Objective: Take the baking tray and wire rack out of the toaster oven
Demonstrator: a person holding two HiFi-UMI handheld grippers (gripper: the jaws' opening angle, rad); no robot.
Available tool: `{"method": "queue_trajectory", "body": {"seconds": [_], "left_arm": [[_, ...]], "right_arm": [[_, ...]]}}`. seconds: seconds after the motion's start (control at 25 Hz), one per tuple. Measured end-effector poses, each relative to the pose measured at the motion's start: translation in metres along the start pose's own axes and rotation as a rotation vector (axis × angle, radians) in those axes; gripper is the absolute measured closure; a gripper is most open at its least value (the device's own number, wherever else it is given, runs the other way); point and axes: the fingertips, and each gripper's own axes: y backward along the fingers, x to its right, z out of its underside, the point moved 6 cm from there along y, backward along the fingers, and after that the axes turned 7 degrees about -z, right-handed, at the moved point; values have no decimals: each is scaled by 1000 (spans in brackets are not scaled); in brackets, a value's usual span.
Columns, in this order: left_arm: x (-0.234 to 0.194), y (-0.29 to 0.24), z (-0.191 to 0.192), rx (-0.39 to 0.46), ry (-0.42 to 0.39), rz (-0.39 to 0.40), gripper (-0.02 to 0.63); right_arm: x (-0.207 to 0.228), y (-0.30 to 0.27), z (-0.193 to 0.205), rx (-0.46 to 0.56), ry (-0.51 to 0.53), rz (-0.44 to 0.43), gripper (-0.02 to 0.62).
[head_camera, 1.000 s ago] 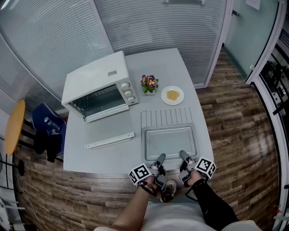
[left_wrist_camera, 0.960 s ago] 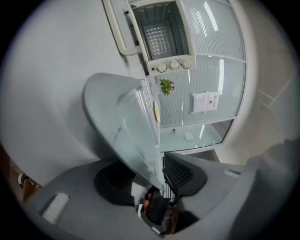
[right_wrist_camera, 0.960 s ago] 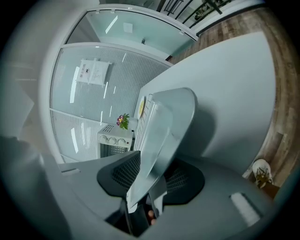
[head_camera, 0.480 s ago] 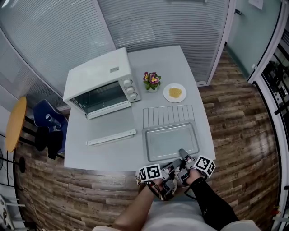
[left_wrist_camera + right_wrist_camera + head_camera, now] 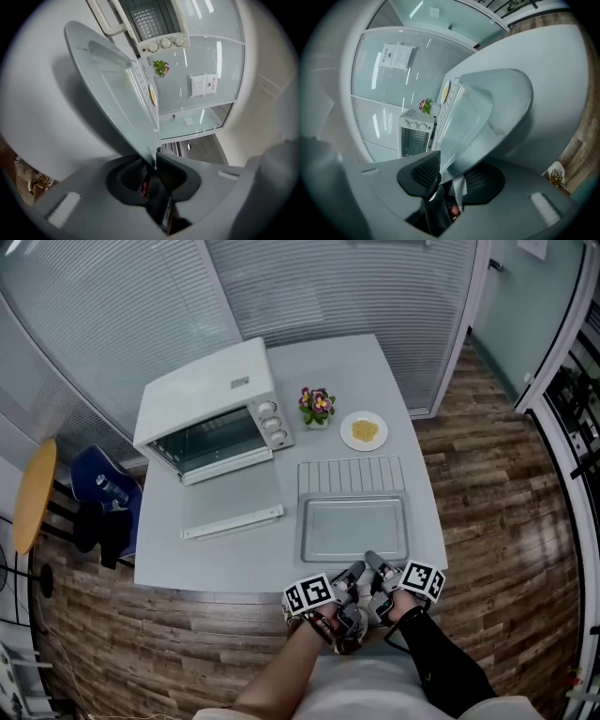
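A flat, silver metal baking tray [image 5: 353,529] lies on the pale grey table [image 5: 234,563], close to the edge where the person stands. It is a rectangle with round corners, a low rim all round and a bare, dull bottom. Its far edge touches a thin wire rack [image 5: 350,475] made of many straight bars, which also lies flat on the table. Both are out of the white toaster oven [image 5: 202,395], which sits well apart at the back left with its glass door [image 5: 232,507] folded down.

The left gripper [image 5: 354,570] and the right gripper [image 5: 373,562] sit side by side at the near rim of the baking tray. In the left gripper view, the left gripper [image 5: 151,159] is closing its jaws and the thin rim of the tray [image 5: 117,93] is pinched between them. In the right gripper view, the right gripper [image 5: 457,171] has the tray [image 5: 483,108] rim between its dark pads and grips it.

A small pot of purple and yellow flowers [image 5: 316,405] and a little white plate [image 5: 364,430] with something yellow on it stand behind the rack.
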Motion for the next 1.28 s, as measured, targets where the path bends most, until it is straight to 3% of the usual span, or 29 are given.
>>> {"method": "queue_trajectory", "body": {"seconds": [0.36,0.52,0.6,0.76,1.04,1.28], "left_arm": [[-2,-7,-3,48,52,-5,540],[-3,-9,-6,60,63,-21,538],[-2,-10,-5,44,39,-34,537],[0,-9,-1,-20,-28,-67,511],[3,-6,11,-92,-74,-59,506],[3,-3,12,-99,-86,-49,506]], "right_arm": [[0,8,5,-65,-10,-17,471],[3,15,4,-46,3,16,490],[3,17,2,-34,5,22,529],[7,16,2,-26,-13,42,531],[12,10,3,-73,6,116,529],[10,15,4,-109,52,181,481]]}}
